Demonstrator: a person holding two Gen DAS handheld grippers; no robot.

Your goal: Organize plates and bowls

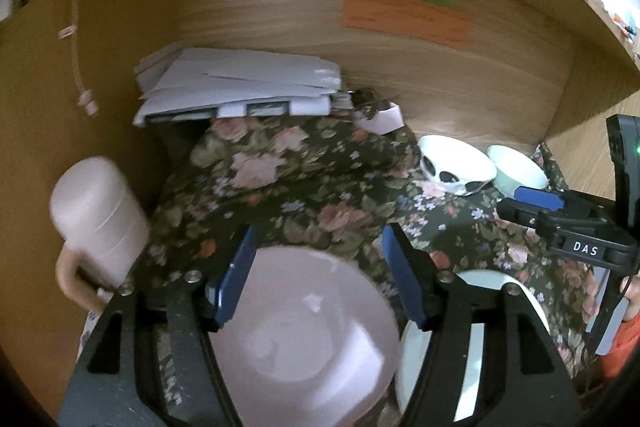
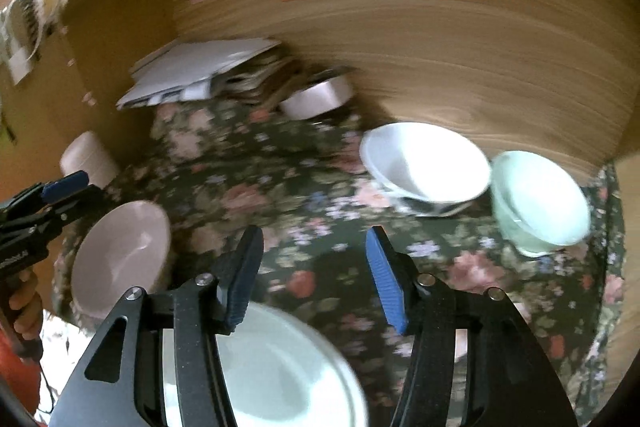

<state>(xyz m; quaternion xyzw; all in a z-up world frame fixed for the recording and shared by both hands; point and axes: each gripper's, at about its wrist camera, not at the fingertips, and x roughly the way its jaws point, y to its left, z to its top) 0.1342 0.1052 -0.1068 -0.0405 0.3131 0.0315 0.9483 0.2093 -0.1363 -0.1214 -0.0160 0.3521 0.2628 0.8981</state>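
So both grippers are up over a table covered in a dark floral tablecloth [image 1: 304, 195], inside a wooden desk nook. The left gripper [image 1: 318, 267] has its blue-padded jaws spread apart with nothing between the pads, sitting above a round pale pink ceramic bowl [image 1: 304, 339] that's resting on the cloth right under it. The right gripper [image 2: 314, 275] is the same deal, jaws apart and empty, with a shallow white plate [image 2: 280, 367] lying on the cloth just below its left finger. From the left camera that plate sits just beside the pink bowl, on its right. Further back on the right there's a white bowl with black panda-style patches [image 2: 424, 163] tilted on its side, and a mint green bowl [image 2: 540, 203] just beside it, also tipped over. A pale pink lidded mug with a handle [image 1: 96, 219] stands at the left edge near the wooden side wall. At the back, a messy stack of white papers [image 1: 236, 83], and pink, green and orange sticky notes [image 1: 404, 15] on the back panel. Everything's pretty motion-blurred.
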